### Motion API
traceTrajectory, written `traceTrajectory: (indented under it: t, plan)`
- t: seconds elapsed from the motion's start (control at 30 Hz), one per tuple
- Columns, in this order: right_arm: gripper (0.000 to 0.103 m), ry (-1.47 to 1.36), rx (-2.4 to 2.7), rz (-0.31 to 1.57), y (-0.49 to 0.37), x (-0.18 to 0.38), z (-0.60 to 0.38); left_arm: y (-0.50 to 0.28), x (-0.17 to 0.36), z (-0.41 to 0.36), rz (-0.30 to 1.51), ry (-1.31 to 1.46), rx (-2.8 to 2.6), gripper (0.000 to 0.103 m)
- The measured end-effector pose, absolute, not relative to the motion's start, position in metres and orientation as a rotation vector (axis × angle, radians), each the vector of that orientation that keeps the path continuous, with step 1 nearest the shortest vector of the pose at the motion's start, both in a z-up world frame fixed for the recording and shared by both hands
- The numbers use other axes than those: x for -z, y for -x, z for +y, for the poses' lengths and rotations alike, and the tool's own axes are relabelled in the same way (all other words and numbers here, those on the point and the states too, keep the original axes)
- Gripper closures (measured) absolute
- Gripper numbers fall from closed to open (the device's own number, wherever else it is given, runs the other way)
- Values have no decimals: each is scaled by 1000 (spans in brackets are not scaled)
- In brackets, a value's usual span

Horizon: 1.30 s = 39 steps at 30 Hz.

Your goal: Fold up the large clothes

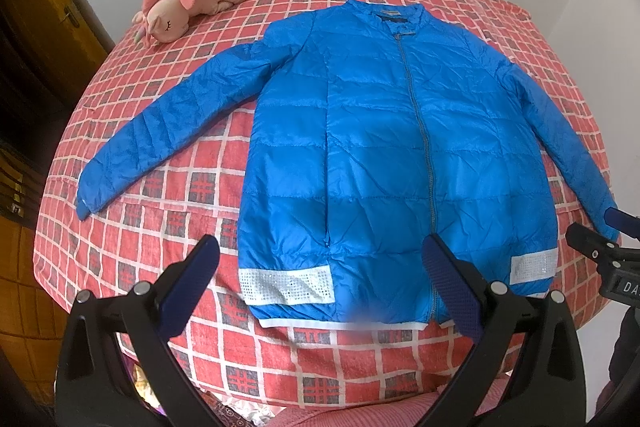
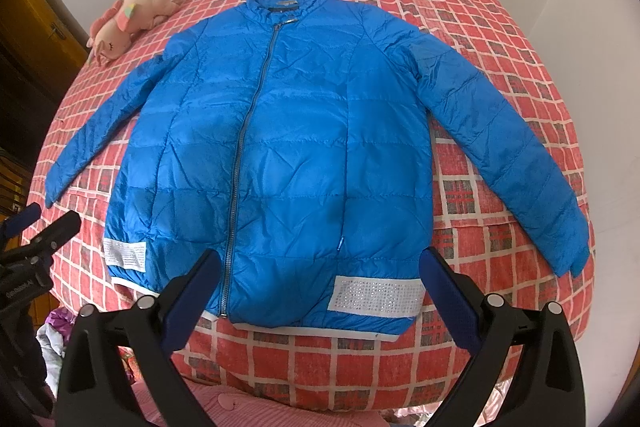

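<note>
White walls and a wooden door (image 1: 44, 39) frame the bed (image 1: 168, 211), whose red checked cover carries the jacket (image 1: 380, 147). It lies face up and flat, zipped, collar toward the far wall, hem toward the near edge, both sleeves spread out and down to either side. No fold has been made, so the task looks to be at its very start.

Risks, as I judge them: the shell is slick, puffy quilting, so a pinch that takes only the top layer would lift the front and leave the back behind, giving a skewed fold. The padding may also spring open once released. The hem sits close to the bed's near edge, and a drag toward the person could slide the whole jacket off. A plush toy (image 1: 188, 5) lies near the far left corner, close to the left shoulder, and could catch a sleeve swung wide.

The left gripper (image 1: 320, 287) hovers above the hem with jaws wide apart, holding and touching nothing. The right gripper (image 2: 320, 295) does likewise, spread wide over the hem's right half, empty.
</note>
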State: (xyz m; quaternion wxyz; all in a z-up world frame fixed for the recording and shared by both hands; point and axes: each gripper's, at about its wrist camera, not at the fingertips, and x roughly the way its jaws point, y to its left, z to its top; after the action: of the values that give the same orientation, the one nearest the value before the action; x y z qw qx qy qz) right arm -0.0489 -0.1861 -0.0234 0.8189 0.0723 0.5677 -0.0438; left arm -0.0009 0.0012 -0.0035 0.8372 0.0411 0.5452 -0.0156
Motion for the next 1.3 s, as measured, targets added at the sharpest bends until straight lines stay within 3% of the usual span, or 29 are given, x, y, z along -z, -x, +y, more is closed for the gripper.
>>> traceTrajectory:
  t: [0.33,0.83,1.1,1.17,1.2,1.23,1.27,1.3]
  plan:
    - [5,-273,100,1149,56,56,-237,-20,17,-27,1101,-118,116,3]
    - [5,-811,709,1139,149,143,-558,-91,47,-109,1063,-141,210,3]
    - [5,-908,686,1181,144,184,-592,-107,58,-112,1079,-158,186,3]
    - [9,-923,680,1172,143,187,-595,-111,60,-110,1087,-154,182,3]
    - [15,-920,673,1163,144,187,-596,-113,61,-109,1089,-152,179,3]
    - [30,-920,654,1149,143,184,-597,-114,62,-108,1090,-150,179,3]
    - [37,-924,639,1137,142,181,-596,-116,63,-107,1092,-149,177,3]
    - [52,-940,615,1123,139,180,-596,-117,63,-105,1093,-146,176,3]
